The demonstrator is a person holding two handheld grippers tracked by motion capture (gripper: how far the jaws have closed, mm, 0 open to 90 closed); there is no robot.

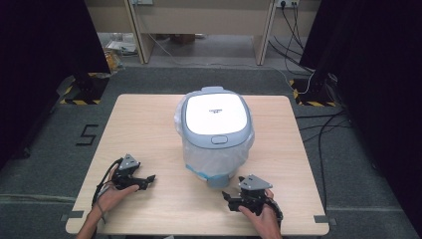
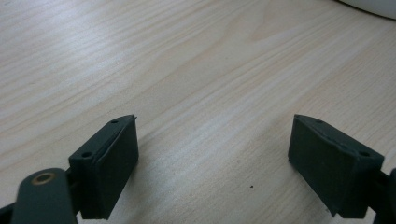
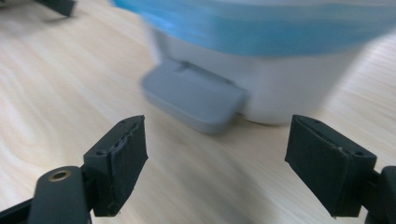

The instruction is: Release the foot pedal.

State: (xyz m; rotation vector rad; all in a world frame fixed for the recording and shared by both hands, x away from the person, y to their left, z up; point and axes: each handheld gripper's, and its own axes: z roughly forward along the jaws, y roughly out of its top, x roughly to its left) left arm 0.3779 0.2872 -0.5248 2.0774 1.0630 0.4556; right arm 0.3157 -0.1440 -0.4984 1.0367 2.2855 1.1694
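Note:
A small pedal bin [image 1: 215, 113] with a white lid in a grey rim stands mid-table. A clear bag liner [image 1: 214, 154] with a blue edge hangs over its sides. Its grey foot pedal [image 1: 217, 181] points toward the front edge. My left gripper [image 1: 148, 180] rests open on the table, left of the bin, and its jaws [image 2: 212, 154] frame bare wood. My right gripper [image 1: 229, 200] is open just in front of the pedal. In the right gripper view the pedal [image 3: 194, 95] lies a short way beyond the spread jaws [image 3: 215, 158], under the blue band [image 3: 261, 25].
The light wooden table [image 1: 149, 124] has free surface left, right and behind the bin. A corner of the bin [image 2: 373, 4] shows at the top right of the left gripper view. Cables [image 1: 323, 124] run over the grey floor to the right; dark curtains flank both sides.

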